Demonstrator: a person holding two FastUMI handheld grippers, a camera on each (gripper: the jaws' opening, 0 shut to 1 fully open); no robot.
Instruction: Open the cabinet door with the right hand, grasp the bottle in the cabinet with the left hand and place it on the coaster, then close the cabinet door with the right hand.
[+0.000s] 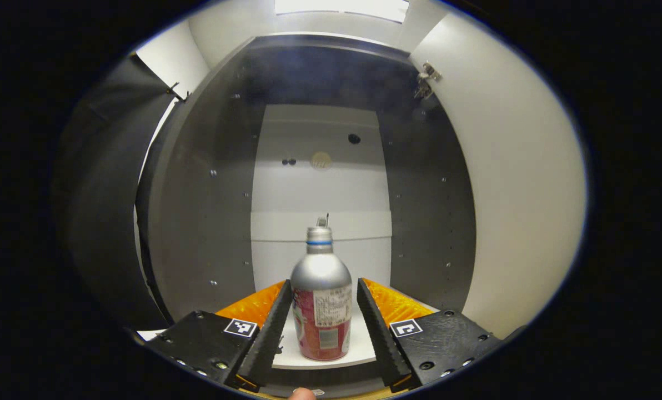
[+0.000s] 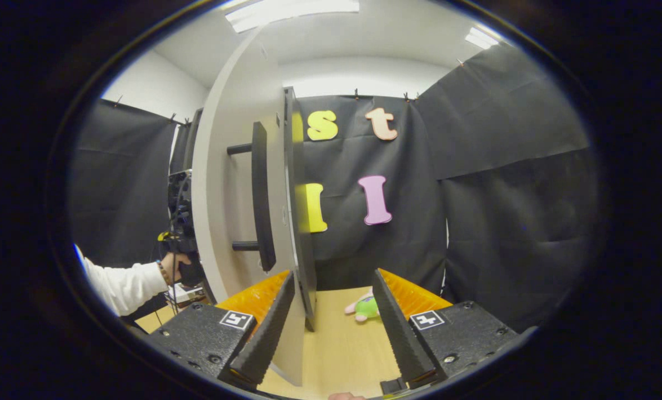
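Bottle: your bottle (image 1: 321, 300) stands up straight on the white shelf (image 1: 364, 339) inside the cabinet (image 1: 197, 211). It has a silver top, a red body and a cap with a blue ring.

Left gripper: your left gripper (image 1: 321, 322) is spread apart. The bottle stands between its two fingers (image 1: 270, 328). You can see a small gap on each side, so the fingers are near the bottle but not pressing it.

Cabinet: it has dark side walls and a white back wall behind the bottle. A metal hinge (image 1: 425, 80) sits high up to the right of the bottle.

Door: the cabinet door (image 2: 236, 183) is swung open. In the right gripper view you see it nearly edge-on, with its long dark handle (image 2: 261, 194) sticking out of its face.

Right gripper: your right gripper (image 2: 331, 311) is spread wide. The bottom edge of the door sits just inside its left finger (image 2: 270, 328). I cannot tell if that finger touches the door. The other finger is well away from the door.

Table: a wooden table (image 2: 342, 344) lies under the door. A small pink and green soft toy (image 2: 364, 306) lies on it, right of the door.

Other hand: left of the door, your hand (image 2: 172, 264) with a white sleeve (image 2: 123, 286) holds the other gripper up by the cabinet.
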